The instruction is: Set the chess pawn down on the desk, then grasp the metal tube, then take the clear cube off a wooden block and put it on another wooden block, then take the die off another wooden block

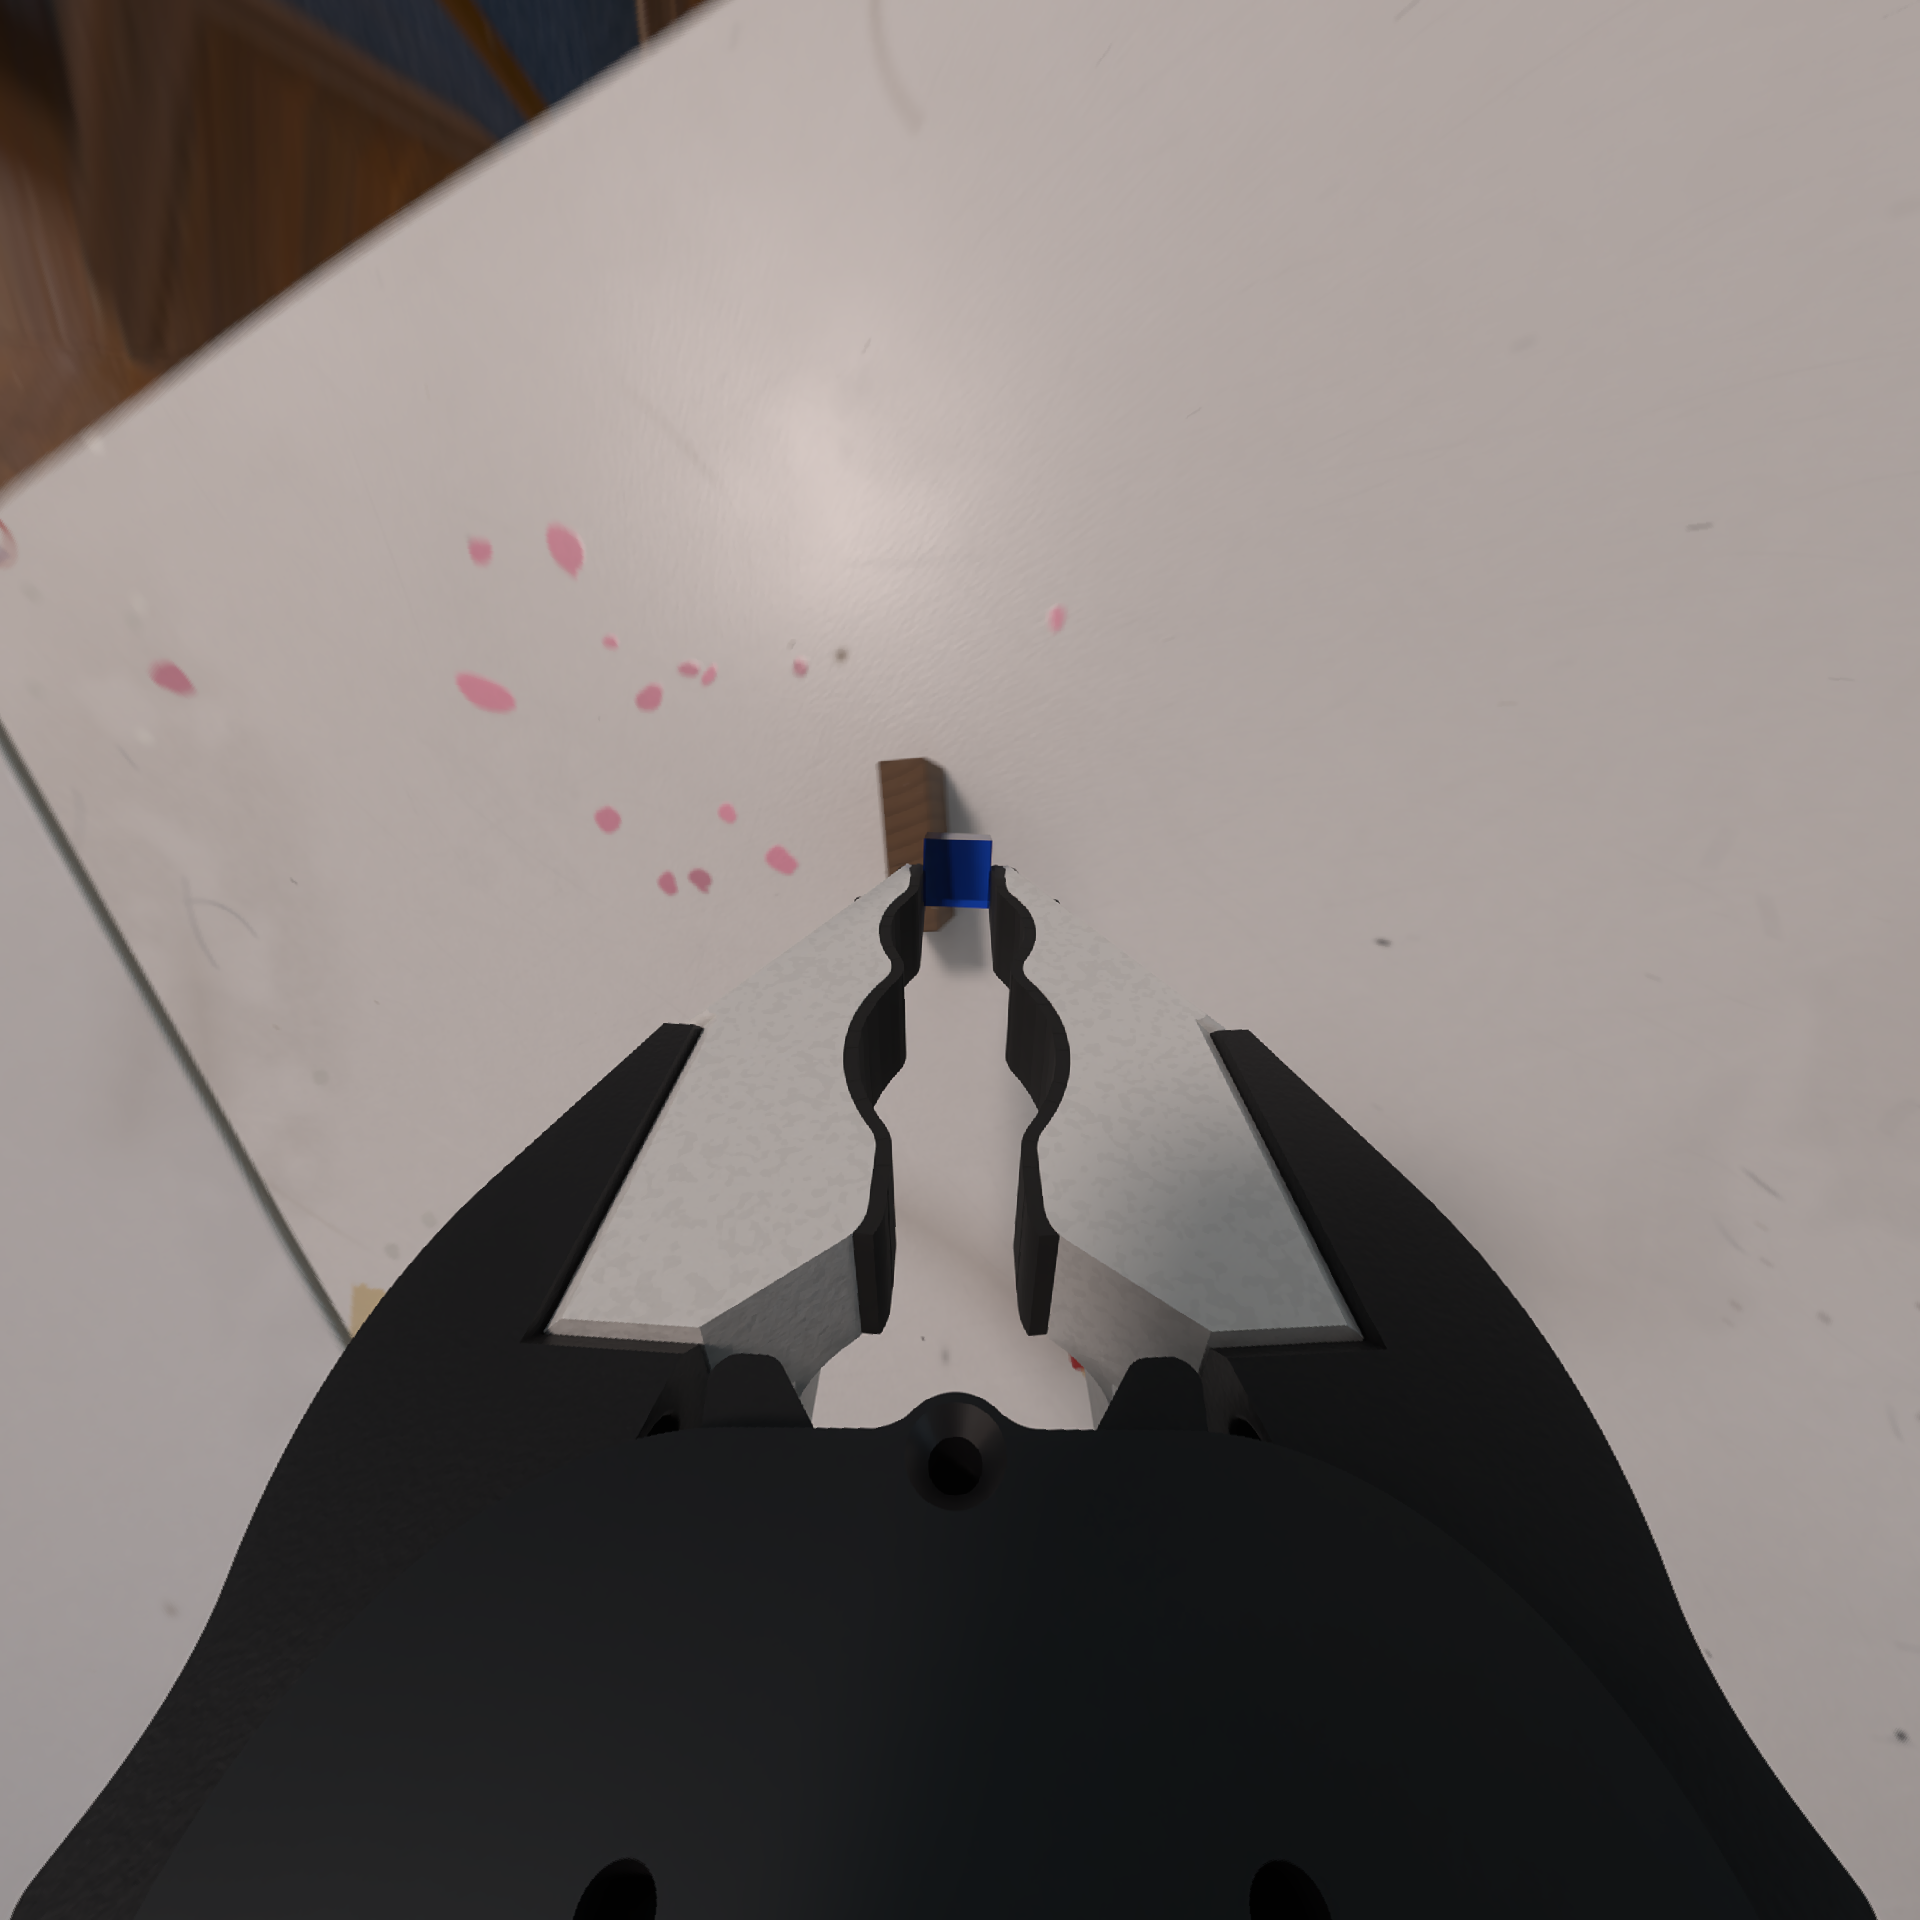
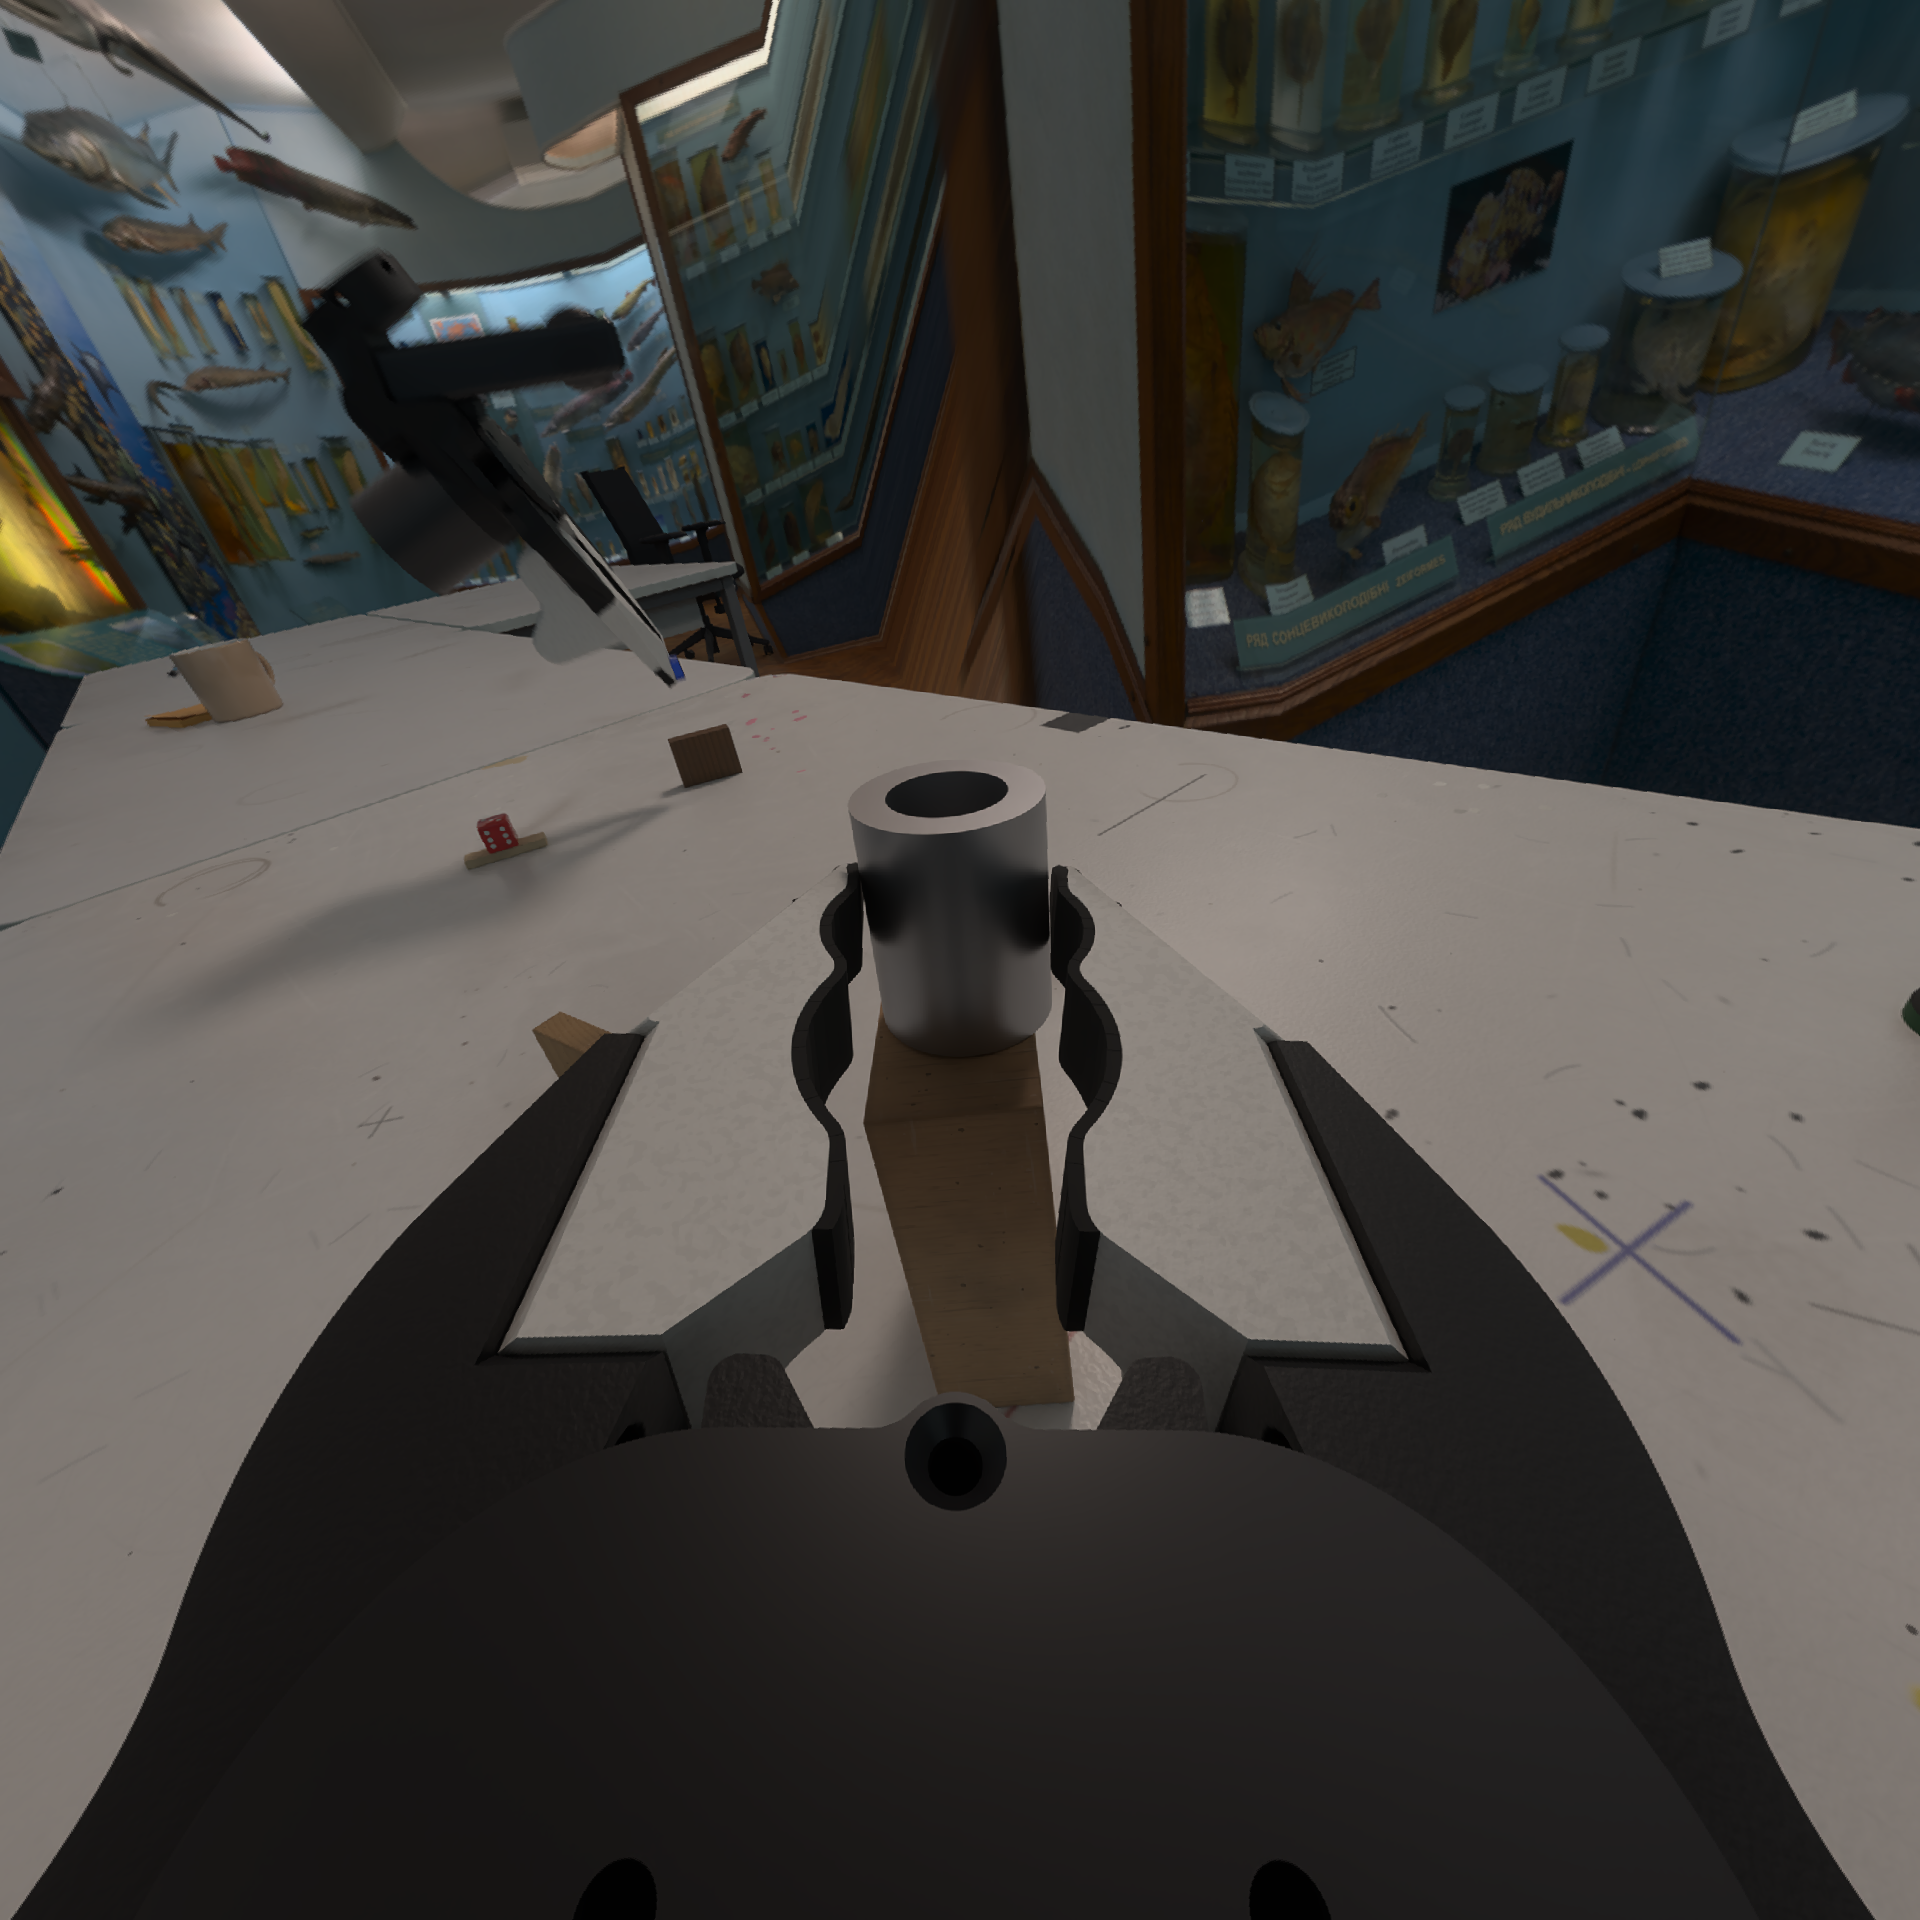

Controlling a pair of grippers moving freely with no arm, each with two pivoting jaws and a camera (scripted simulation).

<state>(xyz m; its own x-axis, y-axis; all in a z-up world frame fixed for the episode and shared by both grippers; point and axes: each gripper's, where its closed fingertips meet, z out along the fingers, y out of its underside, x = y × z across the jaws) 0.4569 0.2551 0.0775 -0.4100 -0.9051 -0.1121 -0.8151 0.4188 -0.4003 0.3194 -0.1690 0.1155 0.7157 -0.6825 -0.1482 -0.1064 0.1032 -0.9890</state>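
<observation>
My left gripper (image 1: 957, 896) is shut on a small blue see-through cube (image 1: 957, 868) and holds it in the air just above a dark brown wooden block (image 1: 906, 810) on the white desk (image 1: 1351, 520). In the right wrist view the left gripper (image 2: 665, 673) hangs over that brown block (image 2: 705, 756). My right gripper (image 2: 954, 909) is shut on the upright metal tube (image 2: 951, 935), which stands on a light wooden block (image 2: 971, 1195). A red die (image 2: 496, 832) sits on a thin wooden block (image 2: 509, 854) at the left.
Pink spots (image 1: 582, 707) mark the desk left of the brown block, and a desk edge (image 1: 312, 343) runs diagonally beyond. A beige wooden piece (image 2: 229, 681) stands far left, another wooden block (image 2: 566, 1039) beside my right gripper's left finger, a dark object (image 2: 1910, 1013) at the right edge.
</observation>
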